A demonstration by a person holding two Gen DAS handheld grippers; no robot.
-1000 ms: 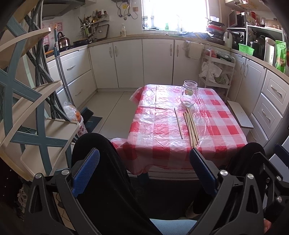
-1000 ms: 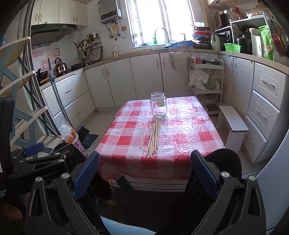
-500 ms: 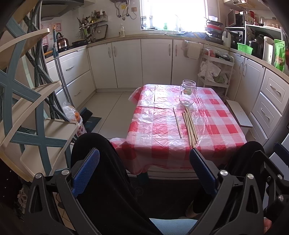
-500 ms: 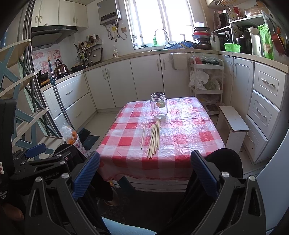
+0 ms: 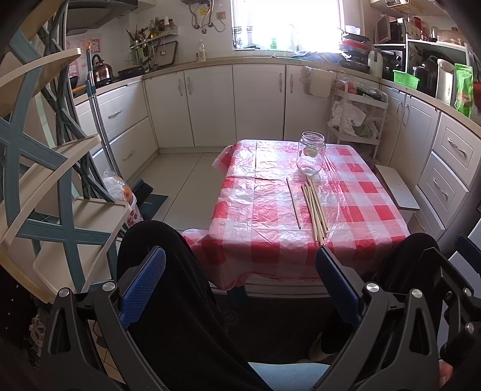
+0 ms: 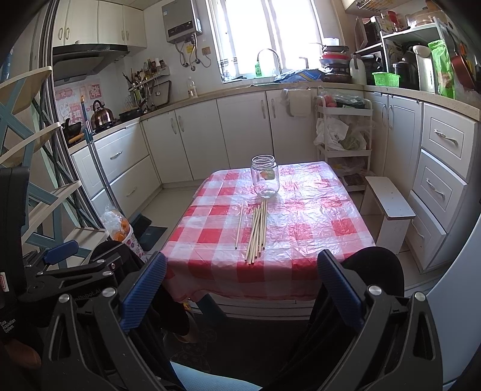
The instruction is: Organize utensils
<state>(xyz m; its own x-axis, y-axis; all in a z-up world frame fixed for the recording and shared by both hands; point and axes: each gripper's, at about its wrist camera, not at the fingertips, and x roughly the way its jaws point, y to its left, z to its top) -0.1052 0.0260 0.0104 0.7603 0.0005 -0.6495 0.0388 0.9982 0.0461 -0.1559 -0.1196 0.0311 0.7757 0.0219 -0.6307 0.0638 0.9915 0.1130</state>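
Both tools, left (image 5: 240, 279) and right (image 6: 242, 284), gape empty (well short of the counter (image 6: 315, 216)); chopsticks (image 6: 258, 230) lie near the glass jar (image 6: 265, 176).

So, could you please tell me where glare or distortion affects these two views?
Left wrist view: the window is blown out and the tablecloth shines. Right wrist view: the window glares too; fisheye bends the cabinets, and corners go dark.

Checked-cloth table (image 6: 315, 228), glass jar (image 6: 265, 180), wooden sticks (image 6: 258, 230)
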